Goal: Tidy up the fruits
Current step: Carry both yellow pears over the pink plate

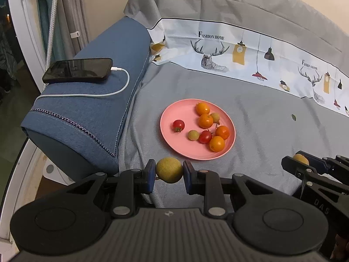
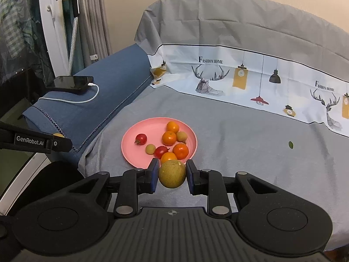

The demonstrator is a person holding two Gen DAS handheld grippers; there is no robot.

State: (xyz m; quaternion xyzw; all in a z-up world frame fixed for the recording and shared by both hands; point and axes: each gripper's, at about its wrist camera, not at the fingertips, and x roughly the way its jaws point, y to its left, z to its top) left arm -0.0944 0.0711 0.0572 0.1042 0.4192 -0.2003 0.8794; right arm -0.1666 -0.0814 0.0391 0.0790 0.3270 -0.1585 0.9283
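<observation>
A pink plate [image 1: 172, 146] [image 2: 133, 152] lies on the grey sheet with several small oranges [image 1: 205, 120] [image 2: 169, 138], two red tomatoes [image 1: 178, 125] [image 2: 141, 139] and two pale green fruits [image 1: 193, 135] [image 2: 150, 148]. My left gripper [image 1: 169, 171] is shut on a yellow-green round fruit [image 1: 169, 169], just short of the plate's near rim. My right gripper [image 2: 172, 175] is shut on a second yellow-green fruit [image 2: 172, 174], also at the near rim. Each gripper shows at the edge of the other's view, with its fruit partly hidden.
A blue cushion [image 1: 96, 113] [image 2: 104, 102] at the left carries a black phone [image 1: 77, 69] [image 2: 72, 82] on a white charging cable. A patterned white cloth [image 1: 240, 52] runs along the back. A small green leaf [image 1: 293, 117] [image 2: 290, 145] lies on the sheet, right of the plate.
</observation>
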